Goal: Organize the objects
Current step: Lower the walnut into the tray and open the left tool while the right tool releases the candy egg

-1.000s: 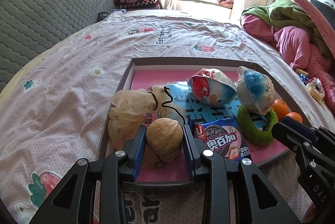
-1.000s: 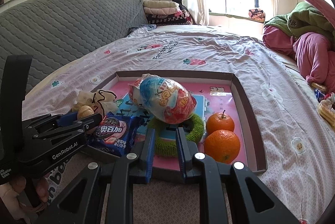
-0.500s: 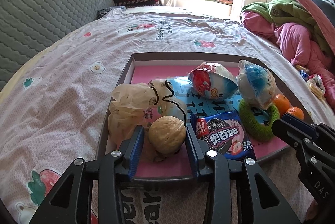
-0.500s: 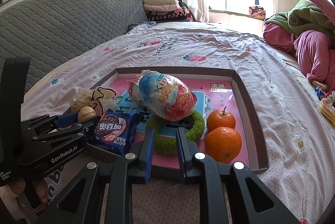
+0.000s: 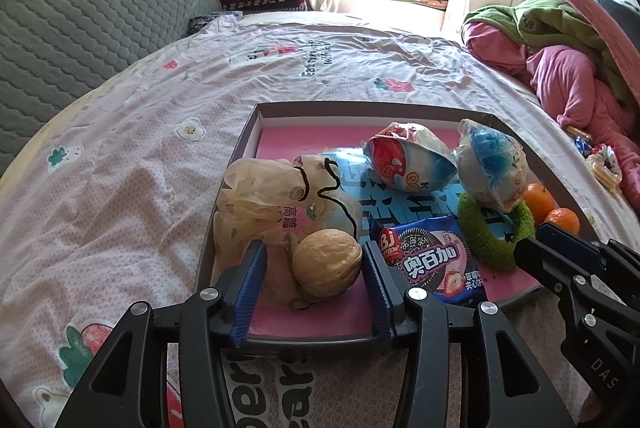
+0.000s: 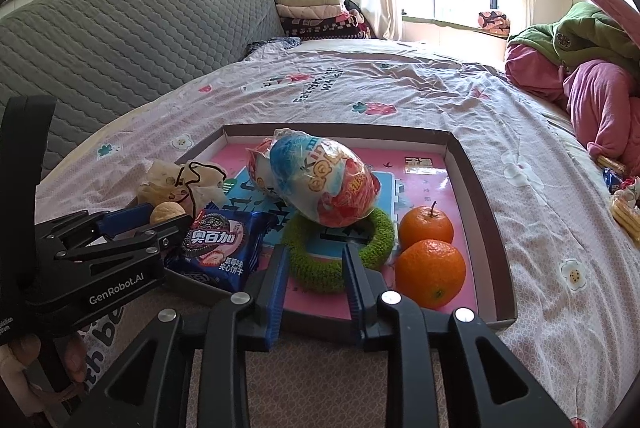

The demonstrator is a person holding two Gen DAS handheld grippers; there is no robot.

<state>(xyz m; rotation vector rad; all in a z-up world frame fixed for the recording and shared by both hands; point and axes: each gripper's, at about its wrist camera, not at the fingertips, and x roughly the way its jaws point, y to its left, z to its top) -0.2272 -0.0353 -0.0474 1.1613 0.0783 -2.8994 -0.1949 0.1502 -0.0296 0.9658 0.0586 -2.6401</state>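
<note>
A shallow box tray (image 5: pixel 248 132) (image 6: pixel 484 188) with a pink floor lies on the bed. A walnut (image 5: pixel 326 262) (image 6: pixel 166 212) rests at its near left corner on a crumpled plastic bag (image 5: pixel 256 192). My left gripper (image 5: pixel 314 268) is open, its jaws either side of the walnut without gripping it. My right gripper (image 6: pixel 314 270) is open and empty at the tray's near edge, facing a green ring (image 6: pixel 340 248) with a wrapped toy egg (image 6: pixel 320 184) on it. A blue cookie packet (image 5: pixel 432 260) (image 6: pixel 220 244) lies between.
Two oranges (image 6: pixel 430 248) sit at the tray's near right. A second wrapped egg (image 5: pixel 408 156) lies mid-tray. A grey quilted headboard (image 6: pixel 120 40) runs along the left. Piled pink and green bedding (image 6: pixel 592 76) lies at right, small snacks (image 6: pixel 620 200) beside it.
My left gripper has opened and let go of the walnut, which now rests in the tray's near left corner. Both grippers have drawn back slightly.
</note>
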